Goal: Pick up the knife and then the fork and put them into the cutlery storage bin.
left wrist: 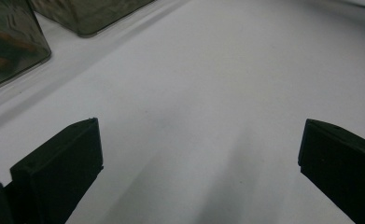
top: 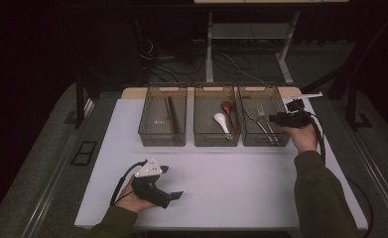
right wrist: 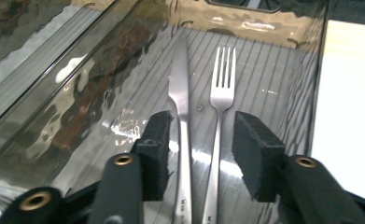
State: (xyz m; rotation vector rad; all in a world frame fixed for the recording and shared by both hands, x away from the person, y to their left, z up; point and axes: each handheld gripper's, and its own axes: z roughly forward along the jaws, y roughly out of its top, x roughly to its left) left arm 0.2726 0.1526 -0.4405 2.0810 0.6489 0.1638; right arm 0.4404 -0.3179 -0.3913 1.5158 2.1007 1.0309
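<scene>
Seen from the high view, a white matte surface [top: 221, 173] carries three smoked translucent plastic bins in a row across the middle of the frame. The left bin [top: 162, 115] holds a dark slender stick-like utensil [top: 171, 114]; the middle bin [top: 216, 115] holds a white spoon [top: 222, 122] and a reddish-brown spoon [top: 227, 110]; the right bin [top: 263, 116] holds a metal knife [right wrist: 182, 107] and a metal fork [right wrist: 220, 107], lying side by side on its ribbed floor. The right gripper [right wrist: 201, 140], at the centre right of the high view, reaches into the right bin from its outer side. In the right gripper view its black, foam-faced fingers [right wrist: 255, 149] stand apart, with both polished handles lying between them; the pads press on neither the knife nor the fork, and the wavy bin wall rises at the left of that frame. The left gripper [top: 169, 186] rests low on the bare surface at the lower left of the high view, a grey three-cornered plate on top and a cable trailing behind. In the left gripper view its blocky black fingers [left wrist: 59, 163] are spread wide over plain white surface, with bin corners at the upper left.
</scene>
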